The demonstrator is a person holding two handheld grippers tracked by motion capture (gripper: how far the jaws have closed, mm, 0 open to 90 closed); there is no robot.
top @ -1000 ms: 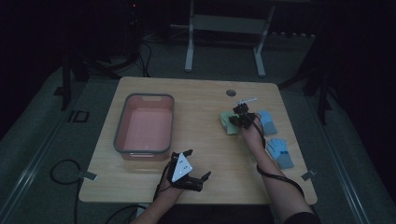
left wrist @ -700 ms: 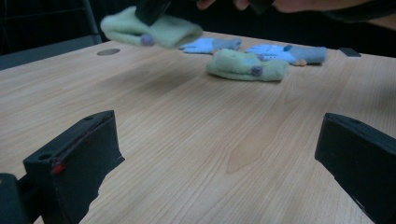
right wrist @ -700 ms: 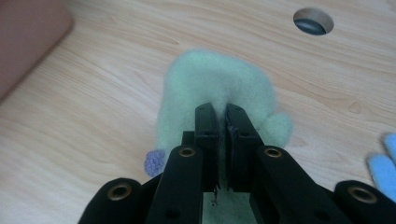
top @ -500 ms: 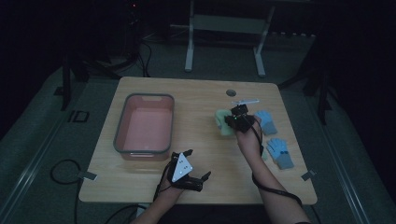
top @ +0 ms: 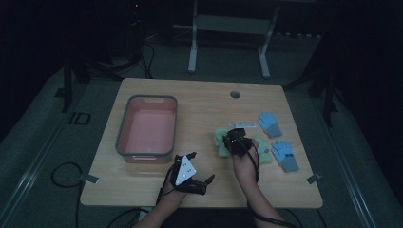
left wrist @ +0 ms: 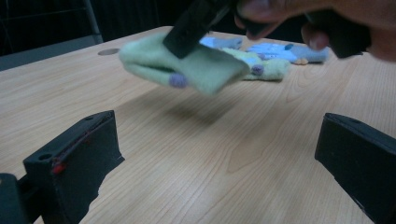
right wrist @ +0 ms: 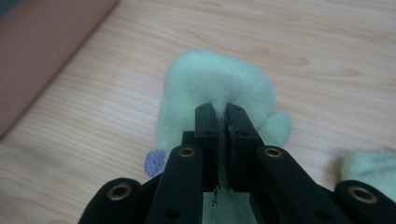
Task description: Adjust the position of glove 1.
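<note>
At the near edge of the table (top: 142, 199), the left gripper (top: 190, 176) rested with nothing between its parted jaws, apparently waiting its turn. Beyond it, the right gripper (top: 236, 138) had its jaws pinched nearly together on a pale green glove (right wrist: 210, 88), which hung clear of the wood, just right of the pink bin (top: 122, 128); the pinch at the glove's middle looked chosen to lift it whole, and the bin seemed its likely destination. Just beyond the lifted glove on the side away from the bin lay a second green glove (top: 262, 151), and farther from the bin two blue gloves (top: 277, 137), all flat on the table.

The left gripper view showed the carried glove's shadow and the gap beneath it, proof it was airborne, which the high view left unclear. The right gripper view showed the jaws biting the fabric and a purple fingertip (right wrist: 155, 162) dangling beside them. The high view gave the layout of bin, gloves and both hands.
</note>
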